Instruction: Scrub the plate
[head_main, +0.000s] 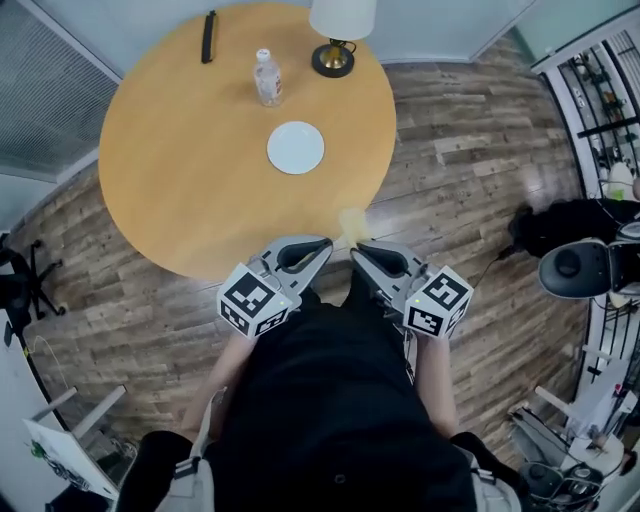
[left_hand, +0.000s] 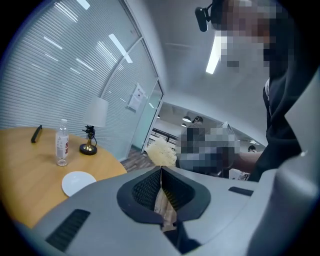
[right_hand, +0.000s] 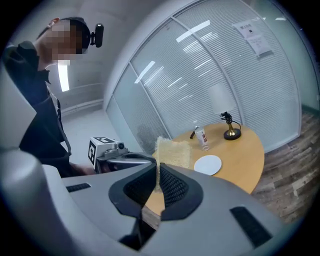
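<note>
Left gripper (head_main: 320, 247) and right gripper (head_main: 360, 252): grey shells, black ribbed pads (left_hand: 145, 190), a black-and-white marker cube (head_main: 252, 300) behind each. Behind them, a black top (head_main: 340, 400) and grey shoulder straps (head_main: 193, 480).

A clear water bottle (head_main: 267, 78) and a small lamp (head_main: 336, 40) stand on the round wooden table (head_main: 180, 190); a slim black object (head_main: 208, 37) lies near them.

A round white plate (head_main: 296, 147) is seen lying flat on the round wooden table (head_main: 170, 190), right side up, somewhat past the table's middle. A pale yellow, coarse-textured sponge (right_hand: 172, 151) is held upright by its lower edge, clamped between the jaws of the right gripper (right_hand: 156, 169). It is kept in the air by the table's near edge, well apart from the plate.
</note>
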